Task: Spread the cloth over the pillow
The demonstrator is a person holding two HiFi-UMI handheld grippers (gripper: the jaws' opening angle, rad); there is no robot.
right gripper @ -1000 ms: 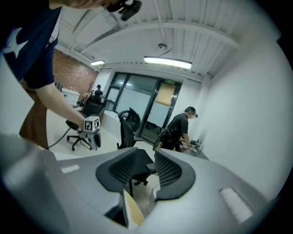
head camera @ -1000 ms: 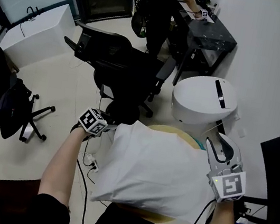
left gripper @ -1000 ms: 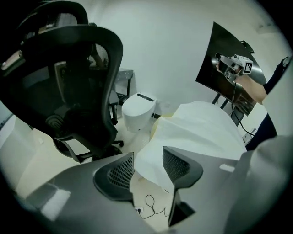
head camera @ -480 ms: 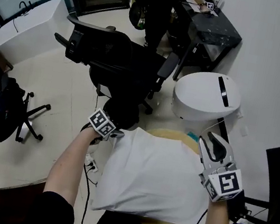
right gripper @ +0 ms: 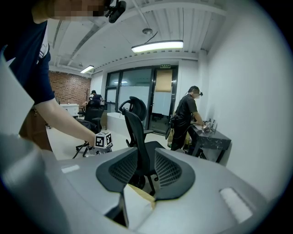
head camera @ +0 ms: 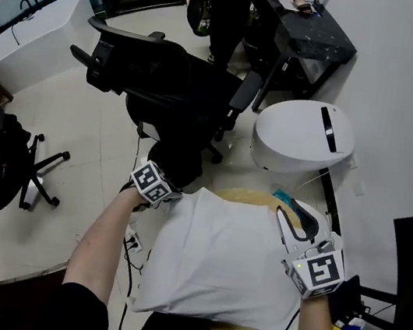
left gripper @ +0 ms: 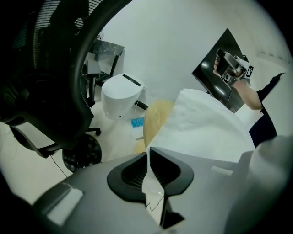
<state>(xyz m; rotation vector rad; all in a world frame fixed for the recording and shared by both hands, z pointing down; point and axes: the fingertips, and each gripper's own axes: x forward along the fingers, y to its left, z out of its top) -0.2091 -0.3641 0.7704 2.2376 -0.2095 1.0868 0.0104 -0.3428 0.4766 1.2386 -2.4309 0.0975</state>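
A white cloth (head camera: 222,258) lies spread on a bulky pillow on a round wooden top (head camera: 244,197); the pillow itself is hidden under it. My left gripper (head camera: 178,193) is at the cloth's far left corner. Its jaws have just been closing, and in the left gripper view they (left gripper: 149,169) pinch a thin fold of the cloth (left gripper: 206,130). My right gripper (head camera: 292,219) hovers at the far right corner with its jaws apart. In the right gripper view a white cloth corner (right gripper: 135,205) sits low between the open jaws (right gripper: 139,169), untouched by the pads.
A black office chair (head camera: 166,82) stands just beyond the cloth. A white round bin (head camera: 302,138) and a black desk (head camera: 308,36) with a person (head camera: 227,6) at it are further back. A second chair (head camera: 1,164) is at left; cables (head camera: 131,246) lie on the floor.
Both grippers have come down onto the cloth's far edge. The left one has shut on the left corner. The right one has moved in over the right corner, still open.
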